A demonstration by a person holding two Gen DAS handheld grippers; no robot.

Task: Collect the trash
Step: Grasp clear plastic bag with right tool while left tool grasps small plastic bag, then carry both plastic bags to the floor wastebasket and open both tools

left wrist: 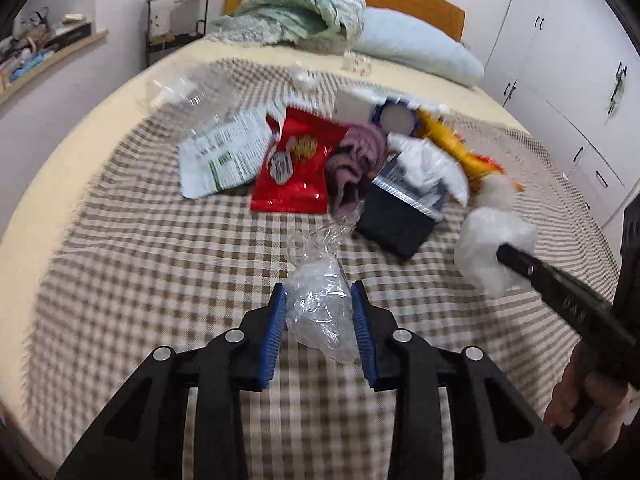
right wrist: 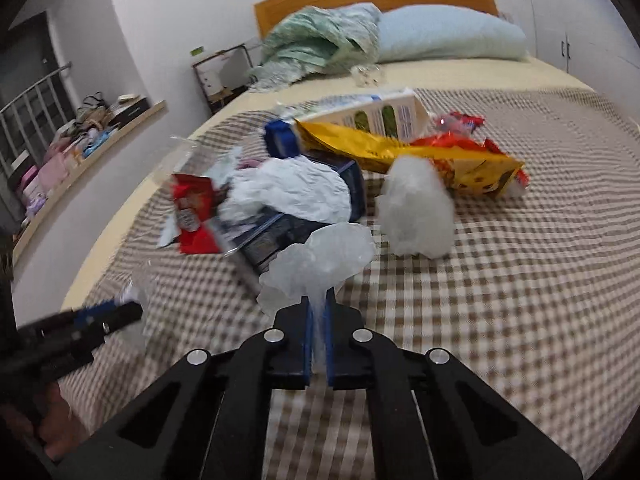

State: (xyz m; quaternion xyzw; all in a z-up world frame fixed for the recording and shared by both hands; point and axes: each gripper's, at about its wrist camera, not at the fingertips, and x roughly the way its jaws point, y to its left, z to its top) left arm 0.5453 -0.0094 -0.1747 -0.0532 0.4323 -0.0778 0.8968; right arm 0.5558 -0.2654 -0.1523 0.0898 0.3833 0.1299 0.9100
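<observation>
Left tongs pinch a crumpled clear plastic bag, long axis running forward past the tips. Right tongs pressed together on a white plastic wad, fanning out ahead.

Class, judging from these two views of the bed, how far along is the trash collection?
Done: nothing visibly cleared.

In hand: the left claw pinches a crumpled clear plastic bag; the right claw is shut on a crumpled white plastic wad.

Left: red snack packet, yellow chip bag, white carton and others on the checked blanket.

Right hand-held gripper pinches a white plastic wad.
</observation>
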